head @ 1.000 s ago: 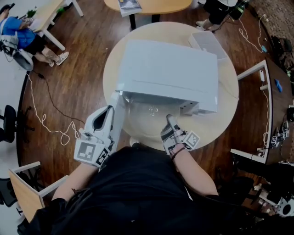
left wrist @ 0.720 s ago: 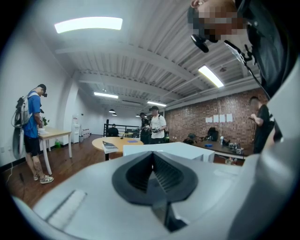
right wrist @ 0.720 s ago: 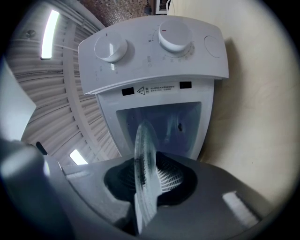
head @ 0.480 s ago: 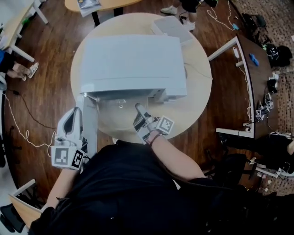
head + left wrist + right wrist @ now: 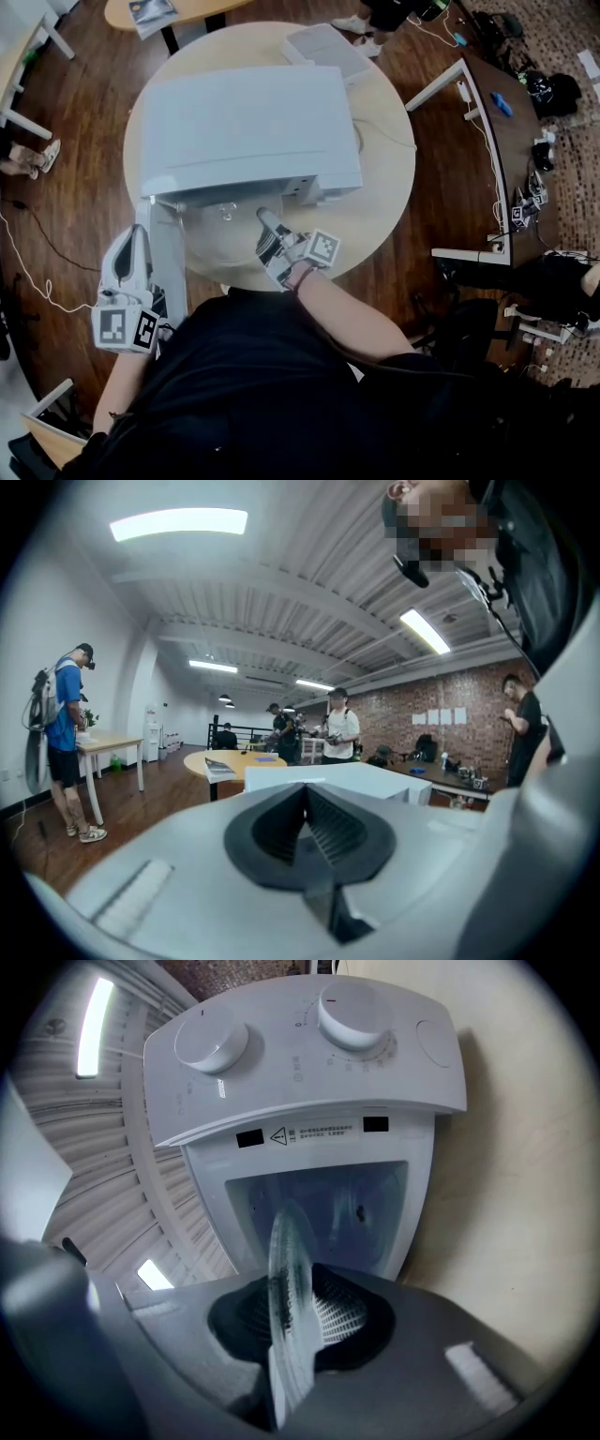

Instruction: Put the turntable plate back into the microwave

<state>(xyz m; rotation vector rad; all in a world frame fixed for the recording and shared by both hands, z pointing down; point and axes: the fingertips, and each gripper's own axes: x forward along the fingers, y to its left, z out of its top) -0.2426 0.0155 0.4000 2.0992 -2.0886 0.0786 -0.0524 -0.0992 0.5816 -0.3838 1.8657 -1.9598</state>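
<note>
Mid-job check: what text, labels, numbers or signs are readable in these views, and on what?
No word or number reads clearly.
Warning triangle on the microwave front: a sign; the print line beside it is too small.
Marks around the two dials: too small.
Square markers on the cubes: patterns, no letters.
Sheets on the brick wall: too small.

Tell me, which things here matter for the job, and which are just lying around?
In the job: microwave, its open door, glass turntable plate in the right gripper.
Lying about: white box behind the microwave, booklet on the far table, blue item on the desk.
</note>
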